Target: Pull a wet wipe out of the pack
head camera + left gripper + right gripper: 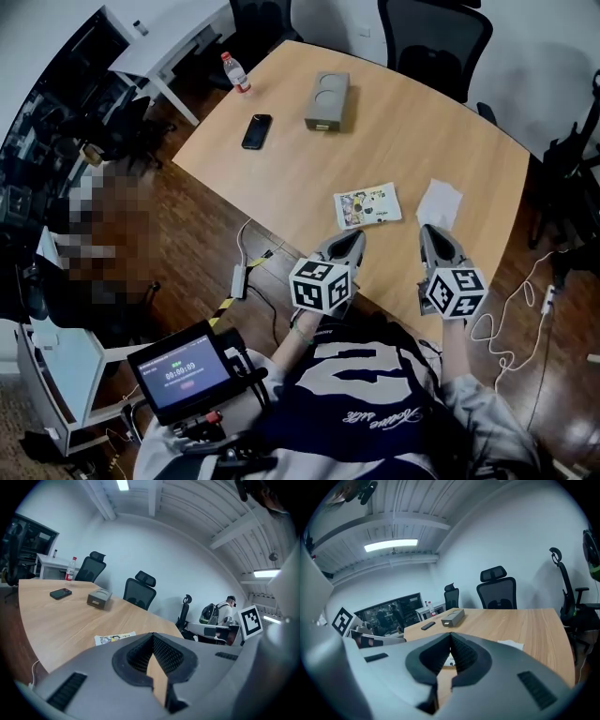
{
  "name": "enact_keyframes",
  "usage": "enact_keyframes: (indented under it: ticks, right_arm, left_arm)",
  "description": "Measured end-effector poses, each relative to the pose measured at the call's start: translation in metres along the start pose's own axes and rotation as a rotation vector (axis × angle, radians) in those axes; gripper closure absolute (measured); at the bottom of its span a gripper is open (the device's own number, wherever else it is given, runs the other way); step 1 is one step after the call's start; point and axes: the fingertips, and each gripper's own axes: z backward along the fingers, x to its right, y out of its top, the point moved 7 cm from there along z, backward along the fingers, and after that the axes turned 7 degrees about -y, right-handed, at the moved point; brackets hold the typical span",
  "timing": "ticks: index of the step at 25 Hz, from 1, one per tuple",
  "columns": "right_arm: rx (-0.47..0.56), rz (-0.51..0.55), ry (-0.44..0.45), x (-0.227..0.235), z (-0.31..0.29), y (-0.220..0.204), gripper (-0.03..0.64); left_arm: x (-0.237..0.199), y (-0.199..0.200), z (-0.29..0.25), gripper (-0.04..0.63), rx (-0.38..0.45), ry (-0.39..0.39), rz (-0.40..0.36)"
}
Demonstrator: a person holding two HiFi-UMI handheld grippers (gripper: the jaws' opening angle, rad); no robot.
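Note:
The wet wipe pack, flat with a printed colourful top, lies near the wooden table's front edge; it also shows in the left gripper view. A pulled-out white wipe lies loose on the table to the pack's right, seen too in the right gripper view. My left gripper hovers just in front of the pack, its tips touching, nothing between them. My right gripper hovers just before the white wipe, its jaws shut and empty.
Further back on the table are a black phone, a grey box and a bottle at the far corner. Office chairs stand behind the table. A person sits at a desk far off.

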Motion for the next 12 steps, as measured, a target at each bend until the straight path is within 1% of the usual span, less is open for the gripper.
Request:
enact_keyframes:
  ticks: [5,12]
  right_arm:
    - [-0.004,0.026,0.059,0.0,0.003,0.009,0.624]
    - [-0.028,0.038,0.136,0.001,0.009,-0.003,0.624]
  left_arm:
    - [0.018,-0.004,0.001,0.592,0.036,0.035,0.01]
    - [0.034,-0.013,0.001,0.592,0.068,0.087,0.029]
